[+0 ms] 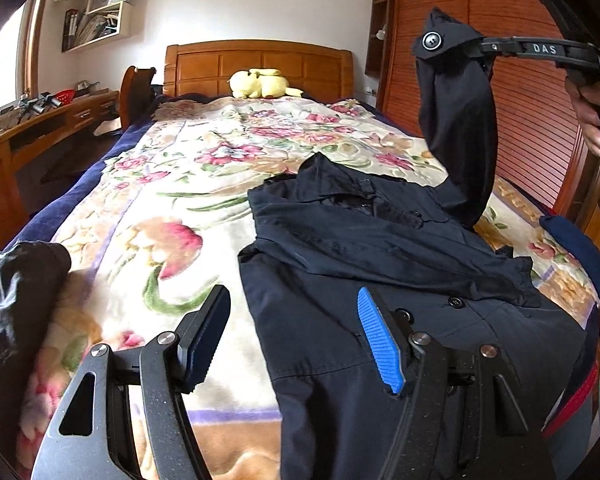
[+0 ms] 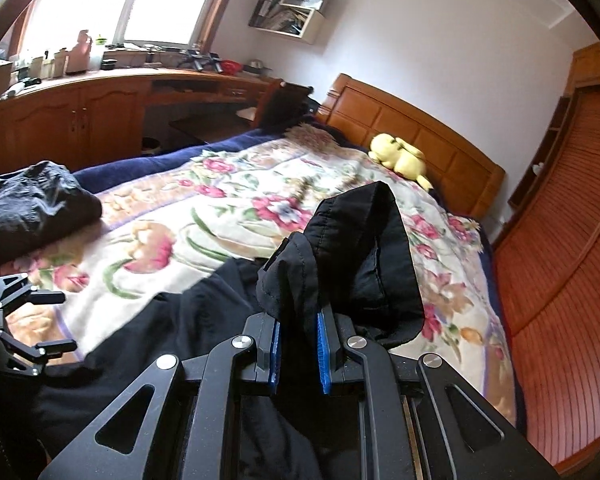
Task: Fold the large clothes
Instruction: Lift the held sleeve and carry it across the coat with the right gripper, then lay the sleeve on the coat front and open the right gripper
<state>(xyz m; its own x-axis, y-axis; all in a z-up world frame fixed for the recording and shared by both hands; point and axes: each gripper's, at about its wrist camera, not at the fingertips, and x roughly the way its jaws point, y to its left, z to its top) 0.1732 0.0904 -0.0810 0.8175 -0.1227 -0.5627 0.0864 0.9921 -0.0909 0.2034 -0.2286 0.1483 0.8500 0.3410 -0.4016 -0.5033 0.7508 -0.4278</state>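
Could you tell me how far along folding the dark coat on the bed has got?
Early stage. Done: the dark coat lies spread on the floral blanket, collar toward the headboard. In hand: the right gripper is shut on the sleeve cuff, lifted above the coat, likely to fold it inward. The left gripper is open over the coat's lower edge. Left: the body folds.

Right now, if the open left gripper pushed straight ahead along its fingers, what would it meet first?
Most likely the dark coat: its left edge already lies between the open fingers of the left gripper, with the floral blanket alongside. Depth is hard to judge through the fisheye.
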